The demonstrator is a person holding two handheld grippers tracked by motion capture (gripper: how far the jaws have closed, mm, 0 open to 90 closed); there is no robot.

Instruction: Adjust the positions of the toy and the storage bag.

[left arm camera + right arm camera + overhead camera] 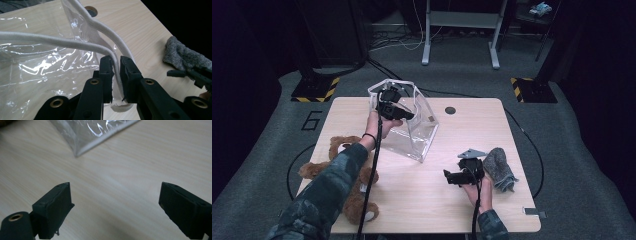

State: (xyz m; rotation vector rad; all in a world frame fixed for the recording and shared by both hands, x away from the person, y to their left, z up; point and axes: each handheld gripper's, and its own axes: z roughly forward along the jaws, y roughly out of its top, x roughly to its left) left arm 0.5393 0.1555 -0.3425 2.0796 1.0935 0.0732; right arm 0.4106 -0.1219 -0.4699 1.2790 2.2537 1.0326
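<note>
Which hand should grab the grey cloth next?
The right. Its gripper is open and holds nothing, and it sits on the table just beside the grey cloth. The left gripper is busy, shut on the white rim of the clear bag.

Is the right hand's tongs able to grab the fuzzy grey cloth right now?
Probably yes. The right tongs are open and empty, and the grey cloth lies just beside that hand on the table, nothing between them, though the tongs point away and must turn.
</note>
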